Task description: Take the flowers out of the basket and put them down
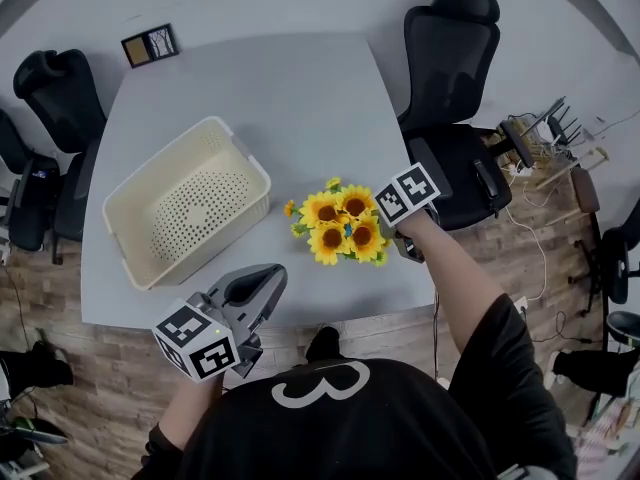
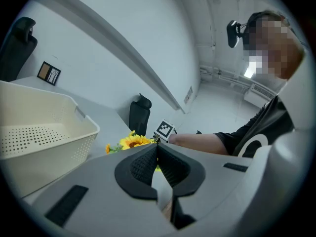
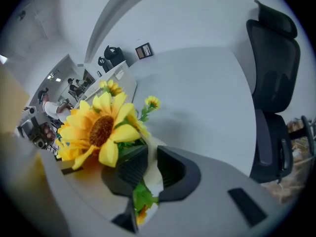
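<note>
Head view: my right gripper (image 1: 392, 236), clamped on the stems (image 3: 142, 195), holds the flowers (image 1: 338, 226) right of centre, outside the basket (image 1: 140, 268) at left. Best lower them until they rest on the table (image 1: 300, 98), then release. My left gripper (image 1: 262, 288), lower left, is closed, empty.

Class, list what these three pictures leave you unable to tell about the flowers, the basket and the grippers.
- Whether the flowers touch the table: the head view looks straight onto the blooms; in the right gripper view a bloom blocks below.
- Stems in the right gripper: leaves cover them; in the head view its marker cube hides the jaws.
- Basket: the left gripper view's edge cuts it off.
- Framed card, head view: too small to read.
</note>
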